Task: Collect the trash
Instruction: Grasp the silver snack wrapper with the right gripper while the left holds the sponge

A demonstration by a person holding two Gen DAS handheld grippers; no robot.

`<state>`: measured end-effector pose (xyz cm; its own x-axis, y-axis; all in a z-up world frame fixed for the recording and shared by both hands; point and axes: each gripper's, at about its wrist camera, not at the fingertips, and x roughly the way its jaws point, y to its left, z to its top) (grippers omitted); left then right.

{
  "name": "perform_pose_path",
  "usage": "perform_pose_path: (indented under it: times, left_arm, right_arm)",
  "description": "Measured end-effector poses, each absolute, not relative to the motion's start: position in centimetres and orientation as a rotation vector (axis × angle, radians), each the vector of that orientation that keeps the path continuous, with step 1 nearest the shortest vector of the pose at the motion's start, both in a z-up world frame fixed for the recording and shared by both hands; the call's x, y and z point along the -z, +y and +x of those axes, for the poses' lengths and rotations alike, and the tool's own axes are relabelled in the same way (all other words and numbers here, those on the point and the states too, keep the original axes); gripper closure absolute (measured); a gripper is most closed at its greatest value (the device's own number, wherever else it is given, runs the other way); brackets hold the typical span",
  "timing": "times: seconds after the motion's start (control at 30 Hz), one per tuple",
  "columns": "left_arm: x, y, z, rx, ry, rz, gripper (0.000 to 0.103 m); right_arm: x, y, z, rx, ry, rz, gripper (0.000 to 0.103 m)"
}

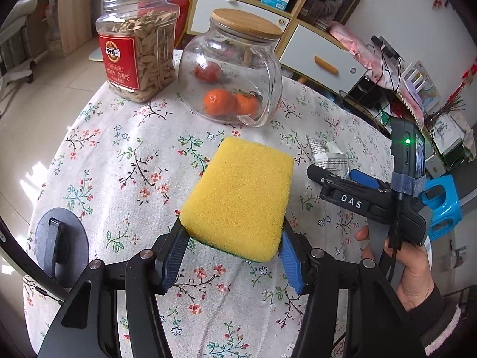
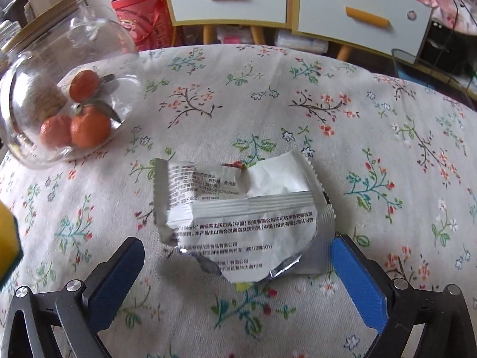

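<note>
A torn white and silver snack wrapper [image 2: 241, 217] lies on the floral tablecloth; it also shows in the left wrist view [image 1: 326, 155]. My right gripper [image 2: 238, 256] is open, its blue fingers either side of the wrapper's near end, low over the cloth. In the left wrist view the right gripper [image 1: 334, 176] reaches toward the wrapper from the right. My left gripper [image 1: 232, 238] is shut on a yellow sponge [image 1: 241, 197] with a green underside, held just above the cloth. The sponge's edge shows at the far left of the right wrist view [image 2: 7, 238].
A glass jar with a wooden lid [image 1: 232, 83] holding oranges stands at the back; it also shows in the right wrist view [image 2: 59, 101]. A plastic jar of seeds [image 1: 137, 50] stands to its left. A white drawer cabinet [image 2: 298, 3] is behind the table. A blue stool [image 1: 441, 203] is at right.
</note>
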<state>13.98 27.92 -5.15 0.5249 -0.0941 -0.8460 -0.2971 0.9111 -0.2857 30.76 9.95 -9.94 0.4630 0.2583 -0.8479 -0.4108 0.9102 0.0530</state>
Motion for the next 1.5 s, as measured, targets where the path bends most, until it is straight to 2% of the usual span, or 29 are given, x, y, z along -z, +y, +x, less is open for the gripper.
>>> perform_pose_path:
  times: [0.07,0.2,0.27,0.3,0.33,0.43,0.57,0.6,0.63,0.7,0.73,0.83,1.07,1.27,1.37,1.5]
  left_arm:
    - [5.2,27.9,14.0,-0.128,1.02,-0.424,0.043]
    - [5.4,27.8,14.1,-0.13,1.026,-0.417,0.043]
    - [5.5,27.7,14.1,-0.128,1.028,-0.412,0.043]
    - [5.5,27.6,14.2,-0.127,1.028,-0.41,0.043]
    - [5.5,27.5,14.2,-0.126,1.028,-0.407,0.043]
    - [5.4,27.3,14.2,-0.124,1.028,-0.401,0.043]
    - [5.2,27.4,14.1,-0.135,1.028,-0.403,0.043]
    - [5.1,27.4,14.1,-0.145,1.027,-0.402,0.043]
    - [5.1,27.4,14.0,-0.153,1.026,-0.403,0.043]
    - [5.1,27.6,14.0,-0.177,1.032,-0.4,0.043]
    - [5.1,27.7,14.0,-0.183,1.034,-0.402,0.043]
    - [5.3,28.2,13.9,-0.195,1.044,-0.417,0.043]
    - [5.7,29.4,13.5,-0.221,1.061,-0.449,0.043]
    - [5.9,29.1,13.9,-0.222,1.068,-0.447,0.043]
    - [6.2,29.1,14.1,-0.224,1.076,-0.449,0.043]
    - [6.5,28.9,14.7,-0.224,1.078,-0.448,0.043]
  right_arm:
    - [10.1,9.9,31.1,-0.405,1.018,-0.159,0.001]
    - [10.0,9.3,31.1,-0.396,1.02,-0.12,0.018]
    - [9.8,9.0,30.9,-0.399,1.015,-0.124,0.029]
    - [9.7,8.9,30.8,-0.401,1.012,-0.129,0.044]
    - [9.5,8.7,30.7,-0.403,1.007,-0.135,0.051]
    - [9.0,7.9,30.2,-0.413,0.997,-0.136,0.065]
    - [8.2,6.8,29.5,-0.436,0.989,-0.128,0.064]
    - [8.0,6.6,29.4,-0.451,0.997,-0.11,0.055]
    - [7.9,6.5,29.5,-0.471,1.012,-0.085,0.039]
    - [7.4,6.6,29.7,-0.502,1.022,-0.043,0.021]
    - [7.0,7.0,29.7,-0.516,1.007,-0.038,0.015]
    - [6.2,9.0,30.1,-0.548,0.971,-0.094,0.008]
    - [6.9,15.1,31.9,-0.635,0.973,-0.322,0.007]
    - [8.8,17.1,34.8,-0.616,1.005,-0.343,0.007]
    - [9.9,16.9,35.6,-0.591,1.04,-0.343,0.016]
    - [9.7,16.1,35.2,-0.616,1.025,-0.335,0.039]
